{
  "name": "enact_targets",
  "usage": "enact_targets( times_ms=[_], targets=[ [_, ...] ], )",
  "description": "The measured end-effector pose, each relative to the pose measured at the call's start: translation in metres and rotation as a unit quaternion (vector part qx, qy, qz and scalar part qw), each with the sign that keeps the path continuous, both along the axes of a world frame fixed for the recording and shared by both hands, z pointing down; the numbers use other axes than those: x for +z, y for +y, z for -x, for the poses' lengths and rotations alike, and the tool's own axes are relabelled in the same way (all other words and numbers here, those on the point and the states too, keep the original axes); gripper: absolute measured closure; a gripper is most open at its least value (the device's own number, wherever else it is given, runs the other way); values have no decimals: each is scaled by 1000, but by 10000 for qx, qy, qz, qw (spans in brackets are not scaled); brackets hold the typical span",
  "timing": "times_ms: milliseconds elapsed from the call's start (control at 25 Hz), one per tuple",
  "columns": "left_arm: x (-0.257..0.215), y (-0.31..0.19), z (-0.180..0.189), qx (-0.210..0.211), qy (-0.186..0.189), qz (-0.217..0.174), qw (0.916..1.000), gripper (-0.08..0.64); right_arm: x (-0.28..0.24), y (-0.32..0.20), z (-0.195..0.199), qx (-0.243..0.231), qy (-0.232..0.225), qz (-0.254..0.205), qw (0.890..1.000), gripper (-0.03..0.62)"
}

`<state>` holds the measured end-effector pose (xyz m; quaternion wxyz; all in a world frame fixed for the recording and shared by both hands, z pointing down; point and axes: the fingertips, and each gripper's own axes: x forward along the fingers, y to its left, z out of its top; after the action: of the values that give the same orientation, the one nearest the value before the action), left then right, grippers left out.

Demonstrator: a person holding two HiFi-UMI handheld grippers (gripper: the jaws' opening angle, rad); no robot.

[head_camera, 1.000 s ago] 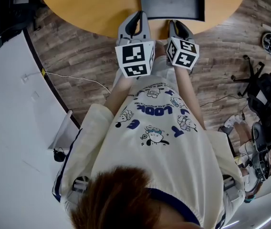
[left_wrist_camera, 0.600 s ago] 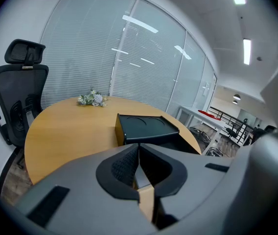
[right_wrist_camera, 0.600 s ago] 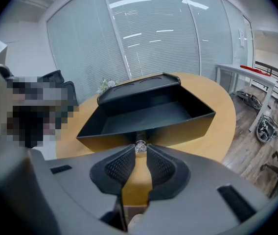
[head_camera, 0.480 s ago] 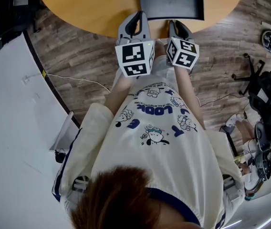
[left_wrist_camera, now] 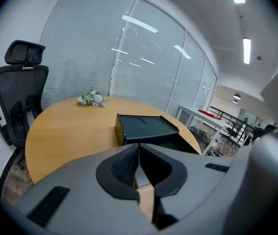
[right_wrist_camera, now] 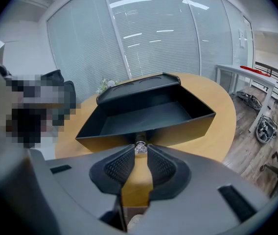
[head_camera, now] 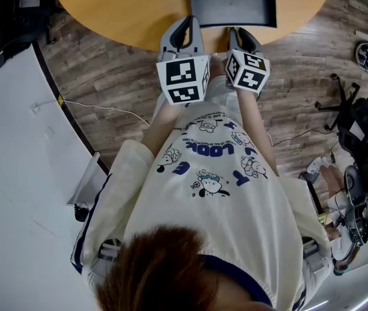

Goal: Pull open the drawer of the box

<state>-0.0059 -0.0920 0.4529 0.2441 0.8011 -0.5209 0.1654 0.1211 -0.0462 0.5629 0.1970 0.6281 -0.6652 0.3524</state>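
1 box (right_wrist_camera: 139, 88), 1 drawer (right_wrist_camera: 144, 115) pulled out, on 1 surface (left_wrist_camera: 65, 126), left gripper (left_wrist_camera: 139, 145) fingers (left_wrist_camera: 123, 166) pressed together, nothing held, right gripper (right_wrist_camera: 141, 150) fingers (right_wrist_camera: 120, 167) just opening, narrow gap, 1 knob (right_wrist_camera: 140, 146) btwn tips

Room is lit evenly & brightly by ceiling strip lights (left_wrist_camera: 245, 50); streaks are reflected in the glass wall (left_wrist_camera: 95, 58). Shadows are kept soft; a dull sheen is seen on the box (left_wrist_camera: 146, 124) top. Fisheye bending & dark corners are seen in both gripper views; foreground nearest the lens is blurred.
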Motion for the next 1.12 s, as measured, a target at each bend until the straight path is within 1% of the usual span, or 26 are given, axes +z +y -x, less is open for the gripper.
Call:
enact_targets(
  times_ms=[160,360,520,600,880,1120],
  targets=[
    [-5,-1,-4,33,29,-72,10000,540,-11,-4,-1,-37,51,-169,9998,476],
    [-14,0,-3,84,74,-197,9997,540,-27,-2,-2,37,123,-348,9993,476],
    [-30,1,-4,134,123,-377,9991,540,-50,-1,-2,66,195,-633,9978,477],
    [-40,1,-5,139,182,-467,9986,540,-62,-2,-2,63,241,-807,9964,491],
    [-72,-2,-2,220,213,-909,9954,540,-115,-13,2,198,261,-1469,9886,531],
    [-104,-3,-1,276,213,-1363,9901,540,-160,-19,3,344,292,-2038,9780,541]
  ],
)
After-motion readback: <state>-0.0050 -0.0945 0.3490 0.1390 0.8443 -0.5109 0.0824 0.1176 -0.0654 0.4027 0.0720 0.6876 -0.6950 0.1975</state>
